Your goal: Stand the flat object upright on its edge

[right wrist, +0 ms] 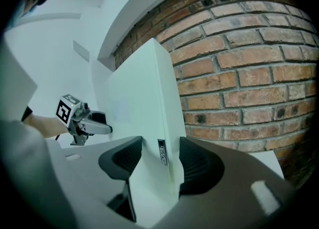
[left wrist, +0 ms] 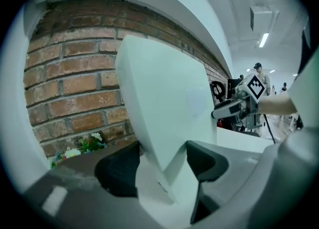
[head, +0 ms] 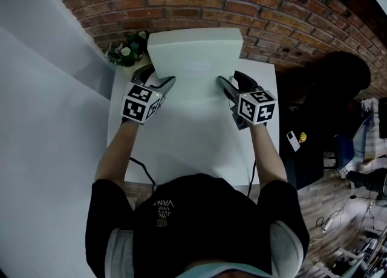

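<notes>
Item: flat white box (head: 193, 59), plain faces, raised on its lower edge at the back of the white table (head: 181, 144), close before the brick wall (head: 272, 11), broad face turned to the person. A small dark label (right wrist: 162, 152) sits on its narrow right-hand edge; the print is too small to read.

Left gripper (head: 158, 75): jaws set wide, closed across the box's left edge, one pad on the rear face, one on the front. Marker cube (head: 140, 103), black-and-white squares, no lettering.

Right gripper (head: 230, 78): jaws likewise wide, clamped across the right edge either side of the label. Marker cube (head: 257, 106) as above.

Adjacent: small plant (head: 127, 50) with white flowers, at the table's back left corner, just beside the box and against the wall.

Person: black top (head: 181, 234); a black cap (head: 181, 201) carries pale print, of which only "VAN" can be made out.
</notes>
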### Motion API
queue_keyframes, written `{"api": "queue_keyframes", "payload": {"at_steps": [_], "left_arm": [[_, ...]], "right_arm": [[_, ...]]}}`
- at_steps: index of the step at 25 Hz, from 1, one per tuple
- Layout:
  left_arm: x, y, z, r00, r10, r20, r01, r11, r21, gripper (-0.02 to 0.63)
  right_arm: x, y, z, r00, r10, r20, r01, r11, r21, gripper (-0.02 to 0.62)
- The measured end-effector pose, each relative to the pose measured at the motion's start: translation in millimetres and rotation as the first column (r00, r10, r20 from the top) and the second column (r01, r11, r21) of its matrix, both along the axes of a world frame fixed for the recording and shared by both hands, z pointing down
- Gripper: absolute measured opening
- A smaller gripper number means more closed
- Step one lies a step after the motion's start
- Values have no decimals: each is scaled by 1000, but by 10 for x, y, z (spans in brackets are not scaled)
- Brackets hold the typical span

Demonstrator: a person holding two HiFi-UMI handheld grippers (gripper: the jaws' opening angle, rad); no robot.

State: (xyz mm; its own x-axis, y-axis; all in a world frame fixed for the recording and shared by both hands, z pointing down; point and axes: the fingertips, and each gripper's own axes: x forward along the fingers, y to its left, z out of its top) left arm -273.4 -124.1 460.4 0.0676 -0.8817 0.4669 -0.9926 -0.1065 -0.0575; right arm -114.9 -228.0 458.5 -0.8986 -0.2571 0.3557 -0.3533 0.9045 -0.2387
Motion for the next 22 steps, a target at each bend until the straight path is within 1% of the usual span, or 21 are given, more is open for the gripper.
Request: {"api": "queue_keyframes", "payload": {"at_steps": [10,22], "left_arm": [[-266,-235,29,1000,-17,17,17,1000,5,301],[-536,-546,-40,992,1,130,-1,1000,1,300]], "right_arm": [[-274,-255,34,1000,-8,6,8,1000,-9,235],[-505,-499,71,999,8,50,-8,1000,-4,232]]}}
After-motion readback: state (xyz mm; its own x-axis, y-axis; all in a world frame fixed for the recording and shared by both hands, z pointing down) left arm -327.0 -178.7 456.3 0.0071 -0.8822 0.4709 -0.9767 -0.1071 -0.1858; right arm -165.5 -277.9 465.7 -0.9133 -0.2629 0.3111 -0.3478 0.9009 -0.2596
